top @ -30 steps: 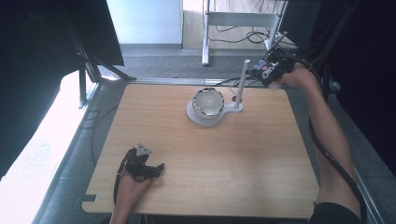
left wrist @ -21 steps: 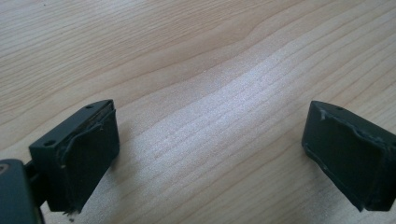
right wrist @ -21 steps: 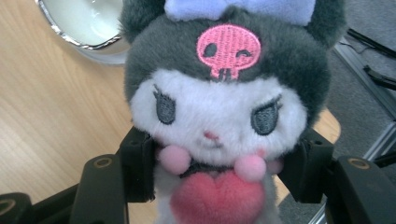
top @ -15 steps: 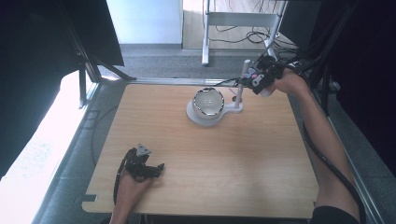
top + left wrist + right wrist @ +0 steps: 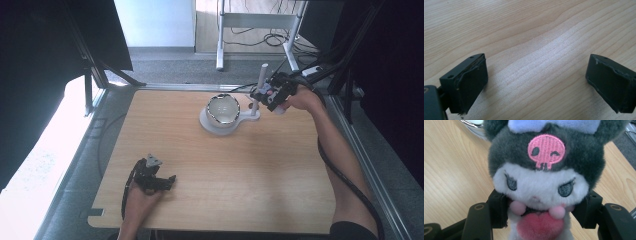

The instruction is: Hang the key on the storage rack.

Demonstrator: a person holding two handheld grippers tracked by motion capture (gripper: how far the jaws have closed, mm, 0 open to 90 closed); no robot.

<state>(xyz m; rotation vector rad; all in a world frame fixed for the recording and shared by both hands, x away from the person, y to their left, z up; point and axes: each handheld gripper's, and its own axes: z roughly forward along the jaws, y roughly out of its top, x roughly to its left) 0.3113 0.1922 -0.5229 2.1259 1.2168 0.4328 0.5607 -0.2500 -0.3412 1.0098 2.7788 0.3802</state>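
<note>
right gripper (image 5: 264, 93) clamping plush toy (image 5: 544, 177) at its neck, hovering at table's (image 5: 280, 180) 1 o'clock | standing just at 9 o'clock of it: white post (image 5: 258, 89), then shiny bowl (image 5: 223, 110) on white base (image 5: 210, 123) | left gripper (image 5: 167, 181) resting at 7 o'clock, jaws gaping wide over bare wood

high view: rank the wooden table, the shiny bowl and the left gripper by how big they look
1. wooden table, by far the largest.
2. shiny bowl.
3. left gripper, close to the bowl in apparent size and nearer the camera, so that order is unsure.
</note>
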